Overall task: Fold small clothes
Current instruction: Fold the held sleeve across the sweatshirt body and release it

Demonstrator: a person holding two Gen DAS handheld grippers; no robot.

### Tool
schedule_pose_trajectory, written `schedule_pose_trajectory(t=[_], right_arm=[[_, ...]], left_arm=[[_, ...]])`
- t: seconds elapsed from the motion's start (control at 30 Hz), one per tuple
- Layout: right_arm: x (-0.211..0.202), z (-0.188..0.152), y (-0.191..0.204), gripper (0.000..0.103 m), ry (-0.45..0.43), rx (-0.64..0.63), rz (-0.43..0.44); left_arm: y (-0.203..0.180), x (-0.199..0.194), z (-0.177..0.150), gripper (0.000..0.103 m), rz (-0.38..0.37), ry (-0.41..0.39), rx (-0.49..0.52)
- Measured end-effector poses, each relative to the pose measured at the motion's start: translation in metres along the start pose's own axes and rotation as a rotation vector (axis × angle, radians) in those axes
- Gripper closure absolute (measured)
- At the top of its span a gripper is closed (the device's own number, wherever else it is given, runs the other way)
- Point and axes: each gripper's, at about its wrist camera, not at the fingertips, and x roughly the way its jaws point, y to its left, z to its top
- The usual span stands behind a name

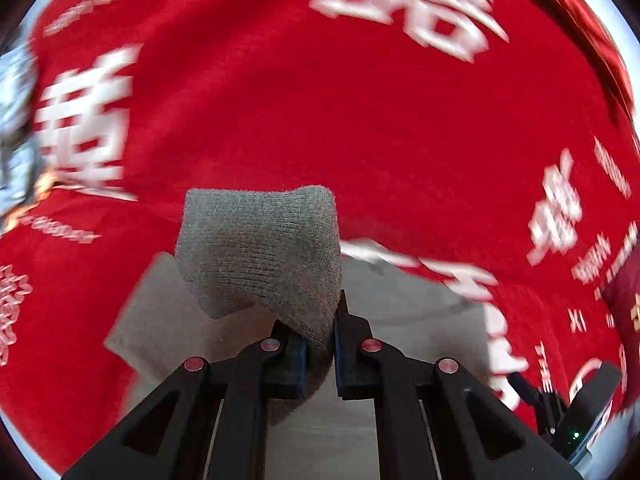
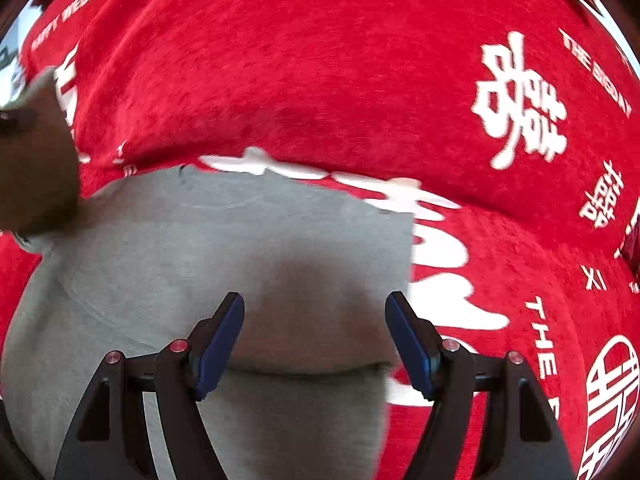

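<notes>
A grey garment (image 2: pixel 240 248) lies flat on a red cloth with white lettering (image 2: pixel 320 80). In the left wrist view my left gripper (image 1: pixel 320 344) is shut on a grey ribbed knit part of the garment (image 1: pixel 260 248), which stands lifted above the flat grey fabric (image 1: pixel 400 300). In the right wrist view my right gripper (image 2: pixel 316 328) is open and empty, low over the garment near its right edge. A fold line (image 2: pixel 304 370) runs across the garment between the fingers. The lifted grey fabric with the left gripper shows blurred at the far left (image 2: pixel 36 152).
The red cloth (image 1: pixel 320 100) covers the whole surface around the garment. The other gripper's body (image 1: pixel 580 408) shows at the lower right of the left wrist view. A blurred pale patterned thing (image 1: pixel 16 120) lies at the left edge.
</notes>
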Motion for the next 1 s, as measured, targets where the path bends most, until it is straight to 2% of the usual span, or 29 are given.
schedule_pose_trajectory(t=[0.07,0.17,0.4,0.57,0.6,0.63,0.67,0.7,0.77,0.87,0.93,1.0], right_arm=[[0.002,-0.002,-0.013,0.027,0.007,0.024,0.0],[0.008,-0.01,-0.033,0.027,0.023,0.076,0.009],[0.019,-0.022,-0.066,0.027,0.05,0.166,0.055],[0.015,-0.021,-0.07,0.027,0.035,0.199,0.094],[0.014,-0.02,-0.069,0.027,0.032,0.205,0.108],[0.014,-0.017,-0.068,0.027,0.03,0.21,0.126],[0.014,-0.016,-0.066,0.027,0.028,0.212,0.142],[0.013,-0.014,-0.063,0.027,0.026,0.213,0.153],[0.014,-0.009,-0.057,0.027,0.026,0.198,0.148],[0.009,-0.009,-0.054,0.027,0.02,0.194,0.141],[0.006,-0.01,-0.054,0.027,0.023,0.191,0.146],[0.002,-0.01,-0.052,0.027,0.018,0.177,0.155]], left_arm=[[-0.033,0.029,-0.01,0.093,-0.018,0.06,0.034],[-0.061,0.07,-0.029,0.093,-0.057,0.17,0.042],[-0.066,0.11,-0.054,0.092,-0.185,0.317,0.023],[-0.048,0.092,-0.05,0.092,-0.309,0.339,0.005],[-0.046,0.088,-0.049,0.084,-0.326,0.331,0.008],[-0.046,0.082,-0.048,0.046,-0.363,0.322,0.012],[-0.046,0.079,-0.047,0.021,-0.385,0.315,0.008],[-0.047,0.072,-0.046,0.002,-0.382,0.27,-0.006],[-0.054,0.069,-0.044,0.001,-0.36,0.228,0.021],[-0.059,0.067,-0.044,0.001,-0.352,0.238,0.039],[-0.053,0.057,-0.041,0.001,-0.368,0.22,0.037],[-0.035,0.039,-0.038,0.001,-0.372,0.168,0.03]])
